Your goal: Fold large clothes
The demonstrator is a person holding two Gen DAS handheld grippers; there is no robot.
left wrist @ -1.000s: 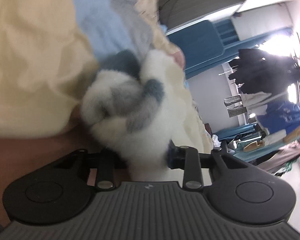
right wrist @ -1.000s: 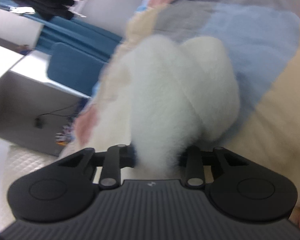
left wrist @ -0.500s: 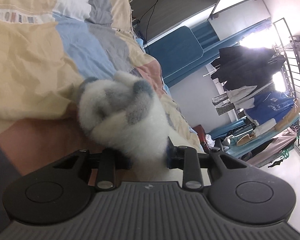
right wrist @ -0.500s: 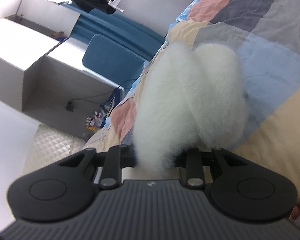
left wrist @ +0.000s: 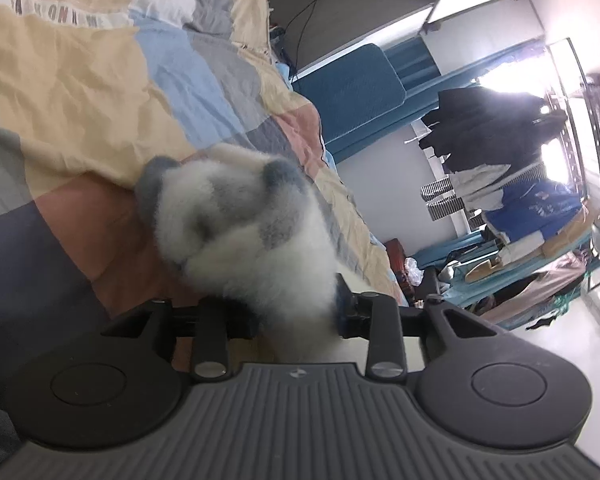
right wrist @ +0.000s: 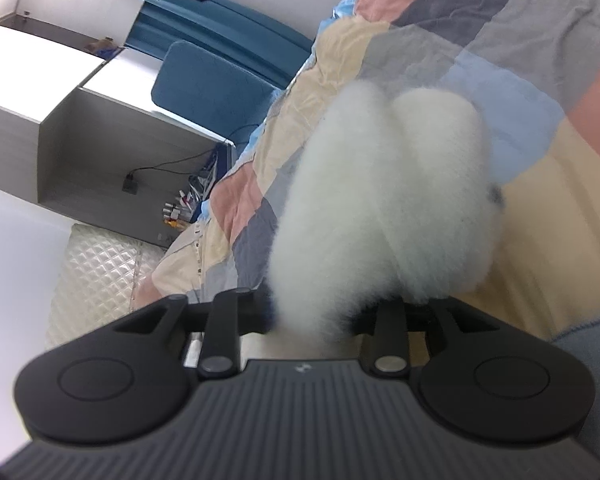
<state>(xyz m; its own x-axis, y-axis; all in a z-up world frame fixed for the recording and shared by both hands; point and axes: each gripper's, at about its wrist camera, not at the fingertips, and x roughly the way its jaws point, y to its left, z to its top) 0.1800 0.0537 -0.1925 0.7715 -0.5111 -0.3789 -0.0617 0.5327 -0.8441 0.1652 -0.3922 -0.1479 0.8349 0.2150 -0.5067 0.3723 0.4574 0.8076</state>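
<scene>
Your left gripper [left wrist: 296,312] is clamped on the fleece [left wrist: 240,232]; it bunches out toward 11 o'clock over the quilt [left wrist: 80,80]. Your right gripper [right wrist: 312,316] pinches the fleece [right wrist: 388,200] too, bulging toward 1 o'clock.

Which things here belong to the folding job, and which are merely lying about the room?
Part of the job:
- fluffy white garment, bunched in both grippers
- left gripper
- right gripper
- patchwork quilt, under the garment

Lying about:
- blue chair
- dark clothes hanging
- grey desk
</scene>
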